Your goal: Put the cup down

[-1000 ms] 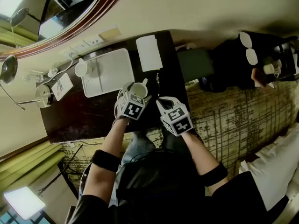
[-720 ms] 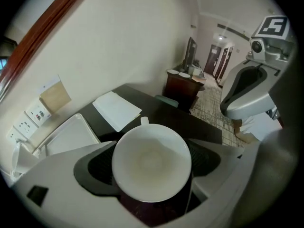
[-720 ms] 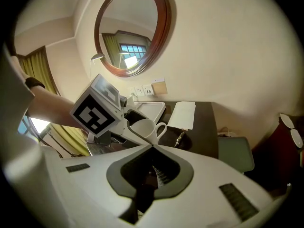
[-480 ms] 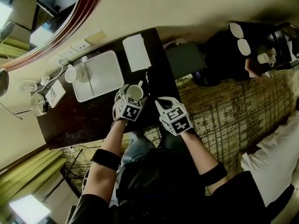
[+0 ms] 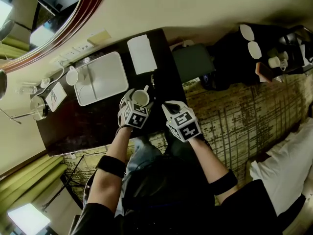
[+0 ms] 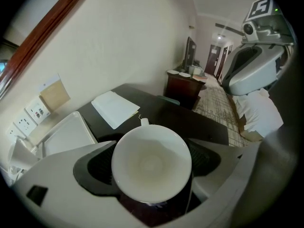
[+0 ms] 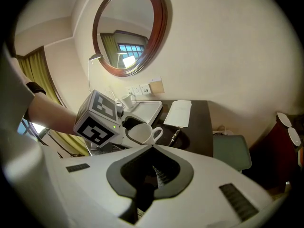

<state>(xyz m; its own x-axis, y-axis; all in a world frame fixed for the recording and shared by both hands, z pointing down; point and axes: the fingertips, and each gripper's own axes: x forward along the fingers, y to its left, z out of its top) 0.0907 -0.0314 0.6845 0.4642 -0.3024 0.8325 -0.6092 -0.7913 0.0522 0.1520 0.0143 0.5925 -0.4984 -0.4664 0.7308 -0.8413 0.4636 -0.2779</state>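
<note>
White ceramic cup is clamped between the left gripper's wide-set jaws (handle pointing away), over the dark wooden desk near its front edge; the right gripper, fully closed, holds nothing.

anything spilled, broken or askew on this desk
Nothing stands out. The cup in the left claw is empty and whole. The tray and paper lie flat on the desk, with no spill.
</note>
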